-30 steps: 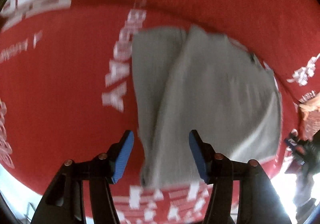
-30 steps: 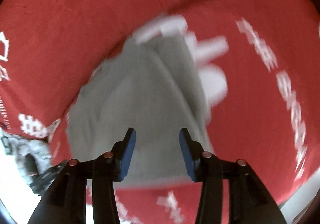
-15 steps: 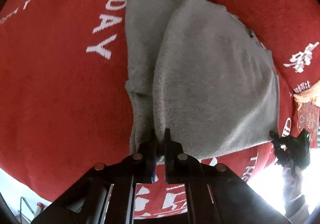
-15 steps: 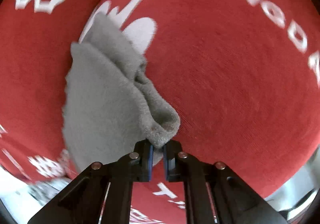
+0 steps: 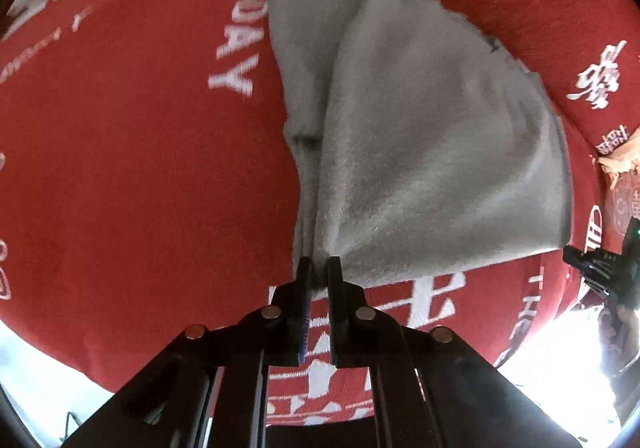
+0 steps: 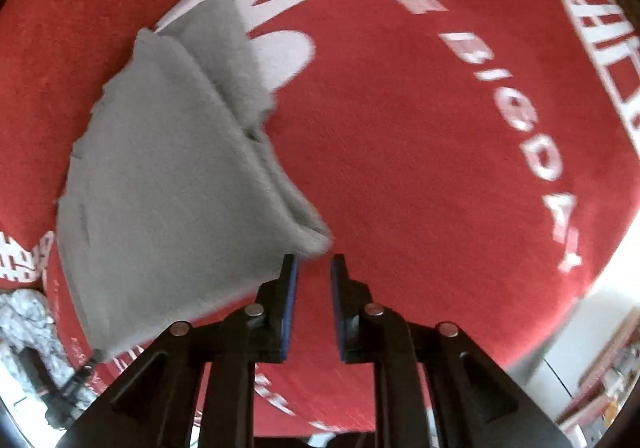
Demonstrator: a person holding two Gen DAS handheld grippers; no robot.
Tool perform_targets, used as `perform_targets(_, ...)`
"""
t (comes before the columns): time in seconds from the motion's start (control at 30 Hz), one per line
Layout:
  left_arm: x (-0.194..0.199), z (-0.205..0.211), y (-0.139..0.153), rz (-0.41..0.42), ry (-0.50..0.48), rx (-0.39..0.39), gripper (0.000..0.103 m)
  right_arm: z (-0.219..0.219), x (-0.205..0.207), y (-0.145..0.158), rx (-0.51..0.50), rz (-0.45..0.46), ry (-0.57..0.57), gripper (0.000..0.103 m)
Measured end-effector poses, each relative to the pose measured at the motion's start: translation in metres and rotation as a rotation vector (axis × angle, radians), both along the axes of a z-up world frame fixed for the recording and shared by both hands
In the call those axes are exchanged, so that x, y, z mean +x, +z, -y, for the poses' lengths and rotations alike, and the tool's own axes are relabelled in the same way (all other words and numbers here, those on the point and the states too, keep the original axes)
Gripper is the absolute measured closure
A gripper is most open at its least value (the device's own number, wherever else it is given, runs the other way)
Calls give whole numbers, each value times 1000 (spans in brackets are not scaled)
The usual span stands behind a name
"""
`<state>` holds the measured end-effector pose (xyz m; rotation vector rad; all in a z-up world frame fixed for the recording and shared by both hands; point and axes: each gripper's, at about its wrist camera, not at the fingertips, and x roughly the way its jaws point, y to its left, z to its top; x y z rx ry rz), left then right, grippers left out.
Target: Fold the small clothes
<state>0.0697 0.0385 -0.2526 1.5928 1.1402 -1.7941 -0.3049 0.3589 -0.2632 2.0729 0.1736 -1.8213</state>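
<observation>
A grey fleece garment (image 5: pixel 420 135) lies folded over on a red blanket (image 5: pixel 140 167) with white lettering. My left gripper (image 5: pixel 318 268) is shut on the garment's near corner, the cloth pinched between the jaws. In the right wrist view the same garment (image 6: pixel 168 183) lies left of centre, and its folded corner sits just beyond the left finger. My right gripper (image 6: pixel 314 266) has its jaws a small way apart with nothing between them. The right gripper also shows at the far right edge of the left wrist view (image 5: pixel 608 276).
The red blanket (image 6: pixel 440 147) covers the whole work surface and drops off at the near edge. An orange-beige object (image 5: pixel 622 155) lies at the blanket's right edge. A grey mottled cloth (image 6: pixel 24 320) lies beyond the blanket's left edge in the right wrist view.
My right gripper has opened and let go of the garment's folded corner, which now rests on the blanket. My left gripper stays shut on its corner and has pulled the cloth slightly nearer.
</observation>
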Motion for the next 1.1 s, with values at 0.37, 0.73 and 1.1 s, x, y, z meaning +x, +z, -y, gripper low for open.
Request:
perform_targets(0.37,-92,55,25,-104,-41,-134,97,73,-24,31,-171,-95,91,87)
perform_targets(0.73,-100,92,-35,18,89,-163,97,100,-29,-18,-140,-84,165,100)
perform_targets(1.1,-79,79,-7,120,80,-141,96,88,-30,6,-166,-37,147,77)
